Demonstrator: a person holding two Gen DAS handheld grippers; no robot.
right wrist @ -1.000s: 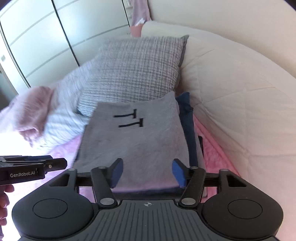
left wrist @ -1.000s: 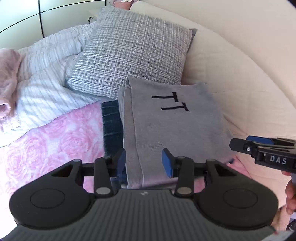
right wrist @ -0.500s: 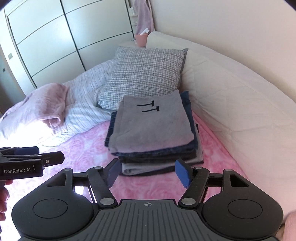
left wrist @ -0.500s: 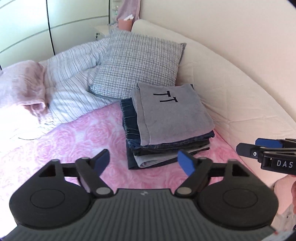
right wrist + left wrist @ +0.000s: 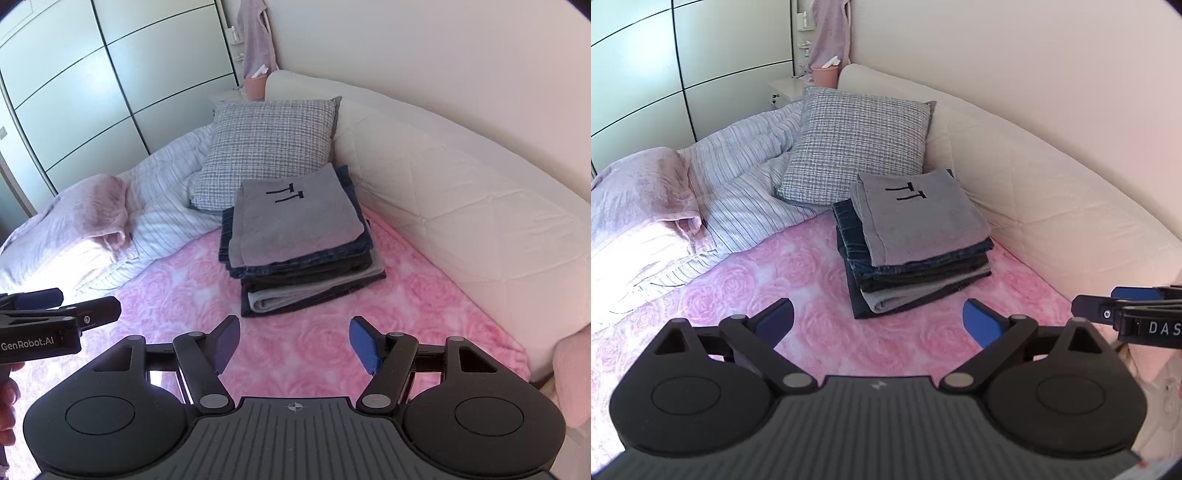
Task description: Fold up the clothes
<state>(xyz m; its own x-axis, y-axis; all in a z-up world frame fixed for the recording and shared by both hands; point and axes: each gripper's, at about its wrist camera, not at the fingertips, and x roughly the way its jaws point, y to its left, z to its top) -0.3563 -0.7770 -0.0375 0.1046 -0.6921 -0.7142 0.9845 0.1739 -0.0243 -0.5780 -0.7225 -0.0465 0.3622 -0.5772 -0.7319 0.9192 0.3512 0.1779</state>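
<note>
While both claws hang over the pink rose bedspread (image 5: pixel 746 280), the left gripper (image 5: pixel 879 321) gapes wide and empty, the folded clothes stack (image 5: pixel 916 240) lies ahead between them, and the right gripper (image 5: pixel 294 345) spreads wide, holding nothing.

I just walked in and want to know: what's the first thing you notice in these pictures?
First you'd see the neat stack of folded clothes on the pink rose blanket, with a grey top marked by black lines uppermost. Right behind it leans a checked pillow against the cream headboard. Up close, the left gripper and the right gripper both hang open, holding nothing.
</note>
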